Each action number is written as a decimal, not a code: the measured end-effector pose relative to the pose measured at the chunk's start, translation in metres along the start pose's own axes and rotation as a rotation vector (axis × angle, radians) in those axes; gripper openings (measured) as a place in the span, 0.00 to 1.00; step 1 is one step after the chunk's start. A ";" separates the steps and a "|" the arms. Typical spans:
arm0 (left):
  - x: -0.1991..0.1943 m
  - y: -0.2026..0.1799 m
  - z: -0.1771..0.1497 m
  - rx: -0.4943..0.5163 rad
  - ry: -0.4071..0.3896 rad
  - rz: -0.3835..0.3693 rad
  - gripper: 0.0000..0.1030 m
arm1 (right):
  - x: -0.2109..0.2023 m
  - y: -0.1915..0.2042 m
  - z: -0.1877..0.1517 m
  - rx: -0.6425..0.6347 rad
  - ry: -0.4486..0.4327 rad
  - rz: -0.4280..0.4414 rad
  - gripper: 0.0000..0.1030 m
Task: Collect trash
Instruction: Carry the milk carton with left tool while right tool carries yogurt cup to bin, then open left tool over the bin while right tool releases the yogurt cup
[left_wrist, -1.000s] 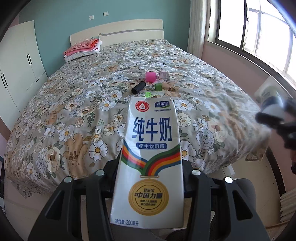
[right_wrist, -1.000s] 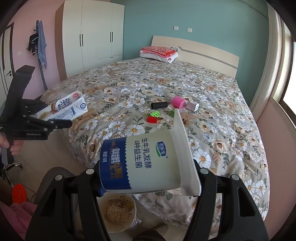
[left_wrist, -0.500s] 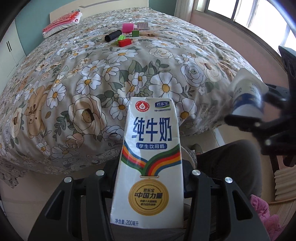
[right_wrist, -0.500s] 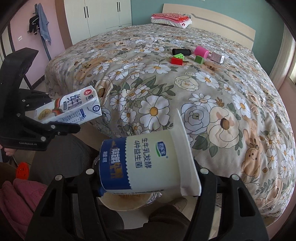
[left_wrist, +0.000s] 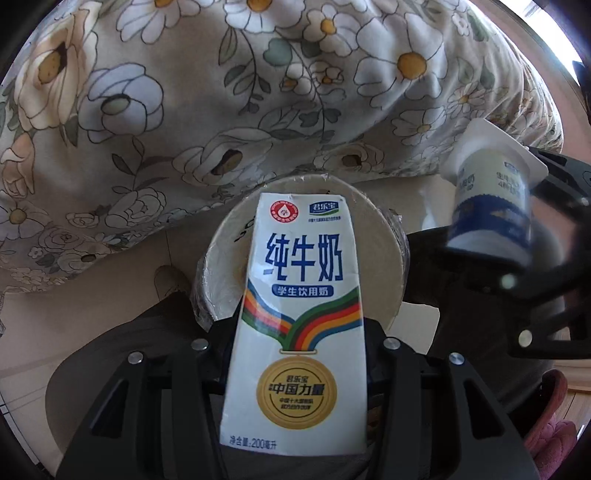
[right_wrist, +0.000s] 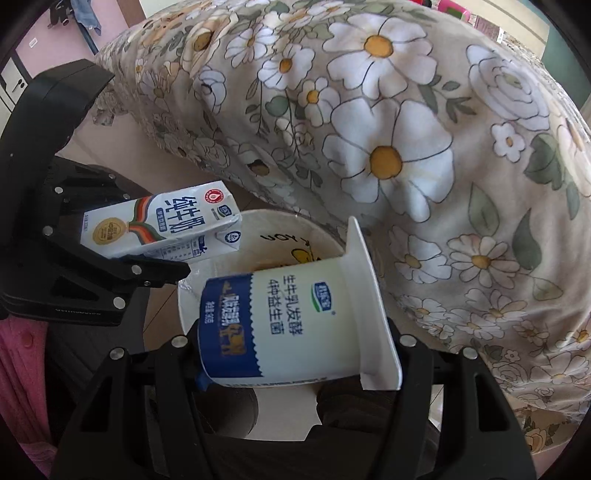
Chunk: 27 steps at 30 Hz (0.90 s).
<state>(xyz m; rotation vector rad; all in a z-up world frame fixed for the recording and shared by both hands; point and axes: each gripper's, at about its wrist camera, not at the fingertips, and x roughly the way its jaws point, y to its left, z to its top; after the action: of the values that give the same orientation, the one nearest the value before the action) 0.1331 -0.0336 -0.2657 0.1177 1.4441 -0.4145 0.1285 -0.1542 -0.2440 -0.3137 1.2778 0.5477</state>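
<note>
The left gripper (left_wrist: 295, 332) clamped the milk carton (left_wrist: 295, 325); the right gripper (right_wrist: 295, 354) clamped the yogurt cup (right_wrist: 291, 321). Both hung at frame centre over the paper bin (left_wrist: 384, 258). Released together, they might collide and miss.

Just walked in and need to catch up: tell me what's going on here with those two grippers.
A person is collecting trash with two handheld grippers. The left gripper is clamped on a milk carton, and the right gripper is clamped on a yogurt cup lying sideways. Both point down over a round bin on the floor beside the floral bed cover. Nothing has been released yet.
</note>
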 end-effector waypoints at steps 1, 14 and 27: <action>0.008 0.001 0.001 -0.007 0.015 -0.004 0.49 | 0.010 0.001 -0.001 -0.001 0.024 0.008 0.62; 0.106 0.022 0.022 -0.090 0.178 -0.051 0.49 | 0.119 0.005 -0.002 -0.012 0.246 0.051 0.62; 0.159 0.025 0.034 -0.148 0.249 -0.074 0.50 | 0.167 0.004 0.005 0.043 0.305 0.047 0.62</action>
<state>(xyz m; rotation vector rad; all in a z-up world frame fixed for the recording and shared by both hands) 0.1848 -0.0543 -0.4205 -0.0040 1.7231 -0.3611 0.1616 -0.1127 -0.4021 -0.3407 1.5930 0.5246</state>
